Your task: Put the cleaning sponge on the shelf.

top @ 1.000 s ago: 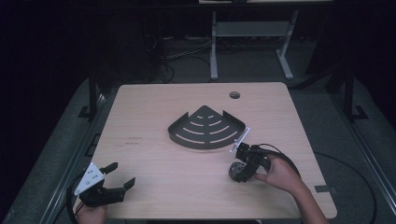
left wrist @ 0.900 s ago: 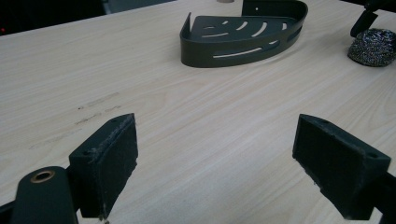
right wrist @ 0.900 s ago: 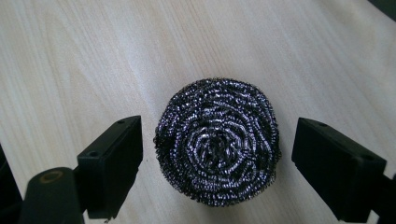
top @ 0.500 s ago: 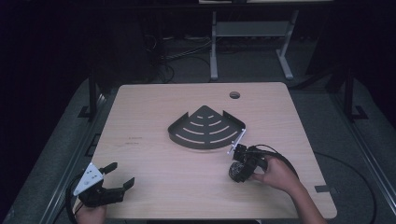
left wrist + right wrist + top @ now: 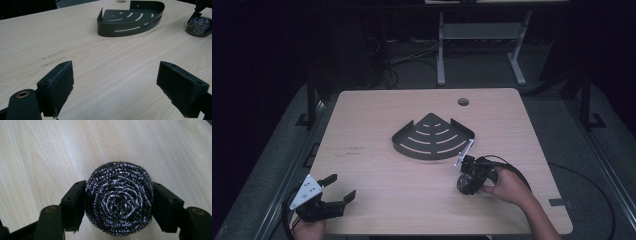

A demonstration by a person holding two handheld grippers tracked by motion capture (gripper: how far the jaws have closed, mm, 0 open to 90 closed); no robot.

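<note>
I read this as the pick-up step: my right gripper (image 5: 119, 202) has the round, dark steel-wool scouring pad (image 5: 119, 199) between its jaws, one black pad pressed against each side of the ball, so it is pinching the scourer rather than merely straddling it. In the high view the right gripper (image 5: 472, 176) sits just beside the near right corner of the black, slotted, quarter-round metal corner shelf (image 5: 432, 141), and the scourer (image 5: 466, 184) lies on the pale wooden table (image 5: 382, 120) close to that corner, apart from the shelf and not in it.

My guess is the scourer belongs in the shelf. The next move, then, calls for a lift clear of the table, a short carry over the shelf's low curved wall, and a release onto the slotted floor. The wire ball is springy, so I would keep the squeeze steady.

My left gripper (image 5: 325, 196) waits well away from the shelf, at the near left edge of the table, jaws spread wide with nothing between them.
</note>
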